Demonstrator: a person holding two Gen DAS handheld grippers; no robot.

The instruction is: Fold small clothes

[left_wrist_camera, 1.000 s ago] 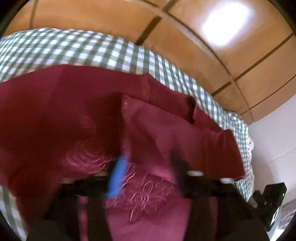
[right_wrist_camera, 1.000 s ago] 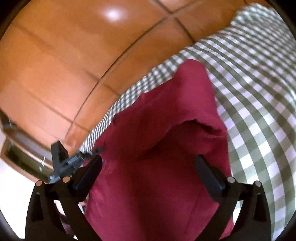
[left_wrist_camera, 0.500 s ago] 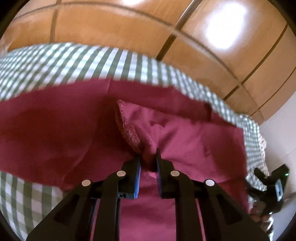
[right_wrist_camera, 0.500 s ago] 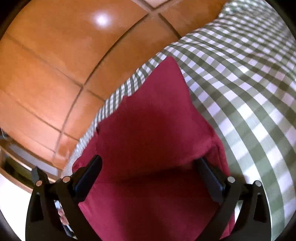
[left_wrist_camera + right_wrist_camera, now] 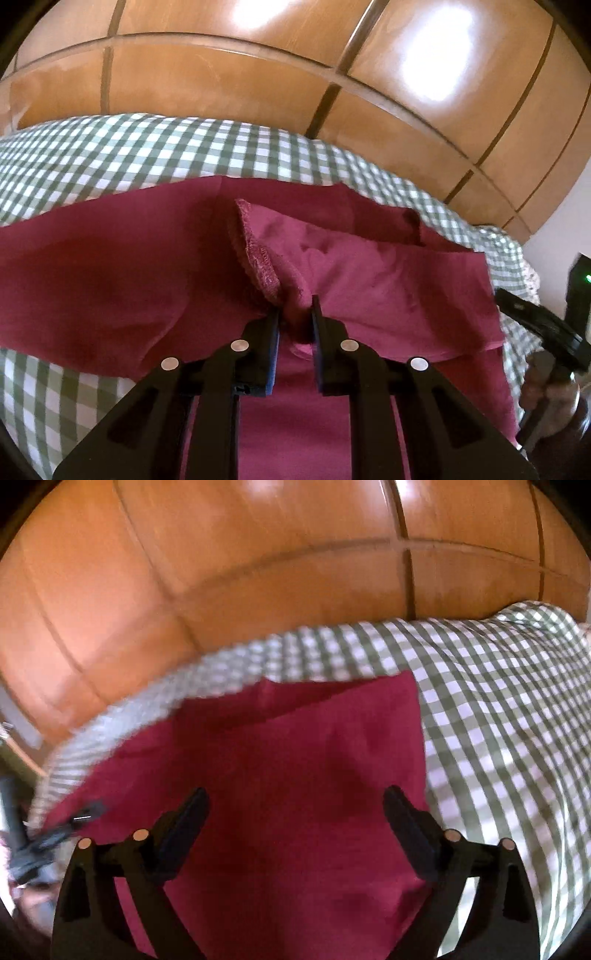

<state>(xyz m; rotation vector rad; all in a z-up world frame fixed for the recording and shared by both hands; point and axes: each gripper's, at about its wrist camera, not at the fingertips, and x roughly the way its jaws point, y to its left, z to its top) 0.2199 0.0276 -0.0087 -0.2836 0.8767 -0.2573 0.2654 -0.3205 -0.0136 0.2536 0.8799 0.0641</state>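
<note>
Clamped tight, the left gripper (image 5: 294, 314) pinches a bunched fold of the maroon garment (image 5: 369, 280), right beside its embroidered hem (image 5: 258, 258), and holds that fold lifted above the rest of the cloth. That garment lies spread across the green-and-white checked cover (image 5: 147, 155), with a flap doubled over its far part. Over on the other side, the right gripper (image 5: 295, 805) hangs over the same maroon fabric (image 5: 295, 757) with its jaws standing wide apart; they have just been closing a little, with cloth lying below the gap, and I can't see either finger pressing on it. Behind the cover runs a wall of orange-brown wooden panels (image 5: 221, 74). Everything in the right wrist view is smeared by blur.
</note>
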